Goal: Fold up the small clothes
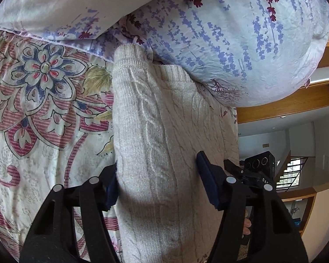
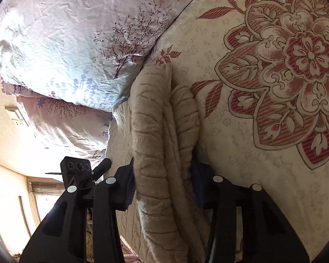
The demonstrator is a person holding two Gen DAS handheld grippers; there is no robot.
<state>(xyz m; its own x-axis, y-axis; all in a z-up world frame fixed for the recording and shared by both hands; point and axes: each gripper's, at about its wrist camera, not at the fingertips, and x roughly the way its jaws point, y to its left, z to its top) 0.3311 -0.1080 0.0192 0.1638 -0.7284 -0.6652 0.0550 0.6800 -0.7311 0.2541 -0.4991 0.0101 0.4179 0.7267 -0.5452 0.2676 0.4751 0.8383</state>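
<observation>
A cream cable-knit sweater (image 1: 151, 131) lies folded lengthwise on the flowered bedspread (image 1: 39, 100). Its far end touches the pillow. My left gripper (image 1: 158, 179) is open, its jaws spread wide on either side of the sweater's near part, with the knit between them. In the right wrist view the same sweater (image 2: 155, 135) shows as stacked beige folds. My right gripper (image 2: 164, 184) also straddles it with jaws wide open. Each gripper shows in the other's view as a black body with lenses.
A large pillow (image 1: 241, 39) with lavender and tree print lies at the head of the bed, also seen in the right wrist view (image 2: 72, 43). Beyond the bed edge are wooden shelves (image 1: 291, 100) and a window (image 1: 289, 173).
</observation>
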